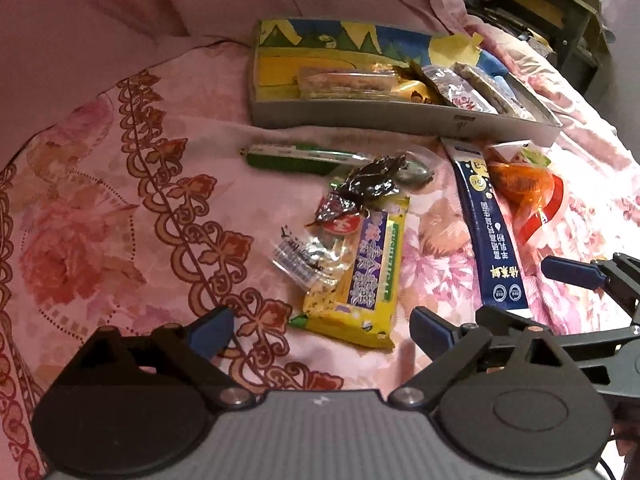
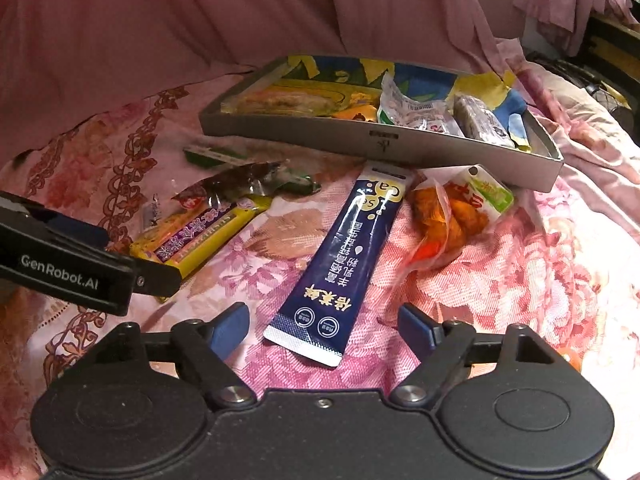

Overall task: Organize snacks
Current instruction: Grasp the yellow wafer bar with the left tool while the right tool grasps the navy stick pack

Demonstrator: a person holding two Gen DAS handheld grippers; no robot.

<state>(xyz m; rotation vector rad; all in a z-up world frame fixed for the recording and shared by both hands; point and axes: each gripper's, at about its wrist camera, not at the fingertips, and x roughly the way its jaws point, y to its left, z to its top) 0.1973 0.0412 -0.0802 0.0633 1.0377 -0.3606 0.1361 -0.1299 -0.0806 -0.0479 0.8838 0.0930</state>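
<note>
Snacks lie on a pink floral bedsheet in front of a shallow grey box (image 1: 400, 118) (image 2: 384, 146) that holds several packets. My left gripper (image 1: 322, 330) is open and empty, just short of a yellow and purple bar (image 1: 360, 276) (image 2: 200, 236). My right gripper (image 2: 322, 330) is open and empty, its fingers either side of the near end of a dark blue stick pack (image 2: 340, 264) (image 1: 486, 232). An orange snack bag (image 2: 448, 216) (image 1: 524, 196), a dark foil wrapper (image 1: 372, 182), a clear wrapper (image 1: 306, 256) and a green packet (image 1: 296, 156) lie loose.
Pink fabric hangs behind the box. A dark shelf unit (image 1: 560, 12) stands at the far right. The right gripper's finger (image 1: 576, 272) shows at the left wrist view's right edge; the left gripper's body (image 2: 68, 268) crosses the right wrist view's left side.
</note>
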